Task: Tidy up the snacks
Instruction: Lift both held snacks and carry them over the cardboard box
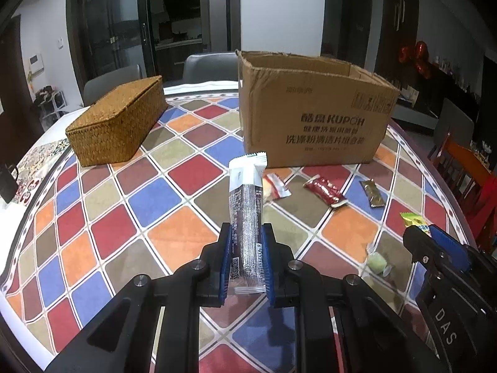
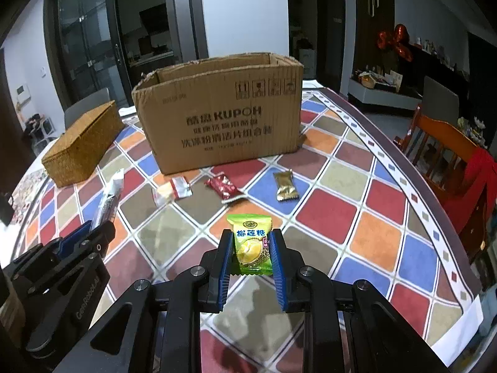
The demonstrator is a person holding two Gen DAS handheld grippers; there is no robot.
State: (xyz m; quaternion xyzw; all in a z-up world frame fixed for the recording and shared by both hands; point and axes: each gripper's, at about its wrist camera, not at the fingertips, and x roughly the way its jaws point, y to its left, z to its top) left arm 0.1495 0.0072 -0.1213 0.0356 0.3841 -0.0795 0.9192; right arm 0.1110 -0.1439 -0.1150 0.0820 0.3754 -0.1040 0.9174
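My left gripper [image 1: 245, 233] is shut on a long silver and dark snack stick [image 1: 247, 205], held above the table; it also shows in the right wrist view [image 2: 108, 199]. My right gripper [image 2: 251, 239] is shut on a green durian candy packet [image 2: 251, 244], held above the table. An open cardboard box [image 1: 313, 115] stands at the far middle of the table, and a woven basket [image 1: 118, 121] sits to its left. Loose on the cloth in front of the box lie a white and red packet [image 2: 172, 191], a red packet [image 2: 223, 186] and a gold packet [image 2: 285, 185].
A small pale green candy [image 1: 377, 261] lies near my right gripper's body [image 1: 435, 248]. The table [image 2: 366, 205] has a coloured diamond-pattern cloth. A wooden chair [image 2: 441, 149] stands at the right edge. Grey chairs [image 1: 208, 65] stand behind the table.
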